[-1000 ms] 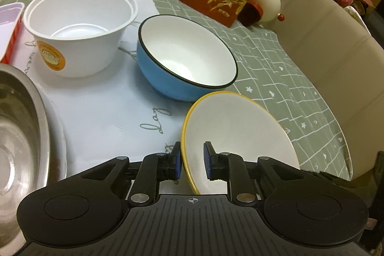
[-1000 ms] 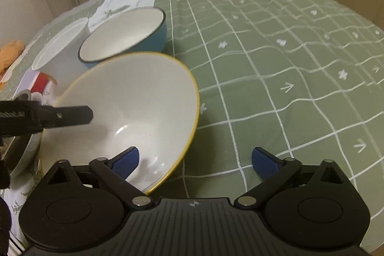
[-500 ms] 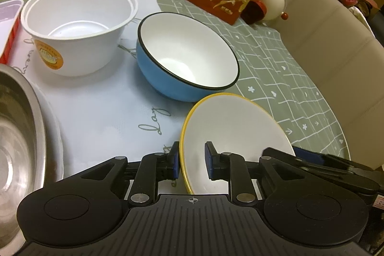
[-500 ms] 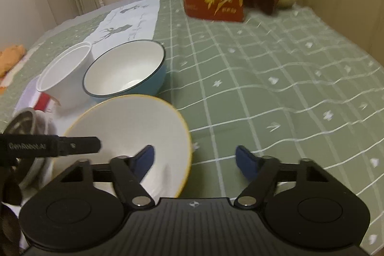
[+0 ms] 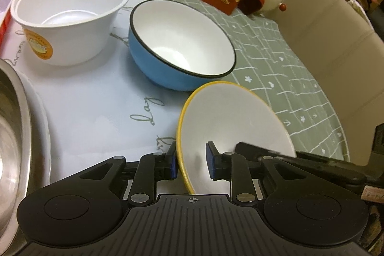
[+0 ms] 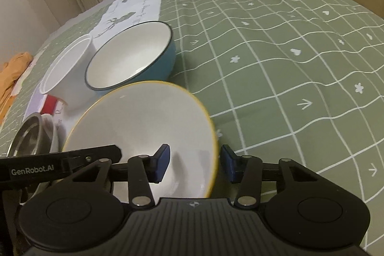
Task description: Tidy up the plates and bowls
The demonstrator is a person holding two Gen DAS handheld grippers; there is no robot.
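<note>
Left wrist view: the left gripper (image 5: 190, 161) straddles the near rim of the yellow-rimmed bowl (image 5: 230, 121). One pad lies against the outer wall; the inner pad stands a little clear of the inside surface, so no firm pinch is evident. The bowl sits tilted at the near edge of the table (image 5: 300, 88), just beside the blue bowl (image 5: 177, 44).

Right wrist view: the right gripper (image 6: 194, 166) brackets the opposite rim of the same bowl (image 6: 144, 126). Its jaws are closing, with gaps visible on both sides of the wall.
</note>
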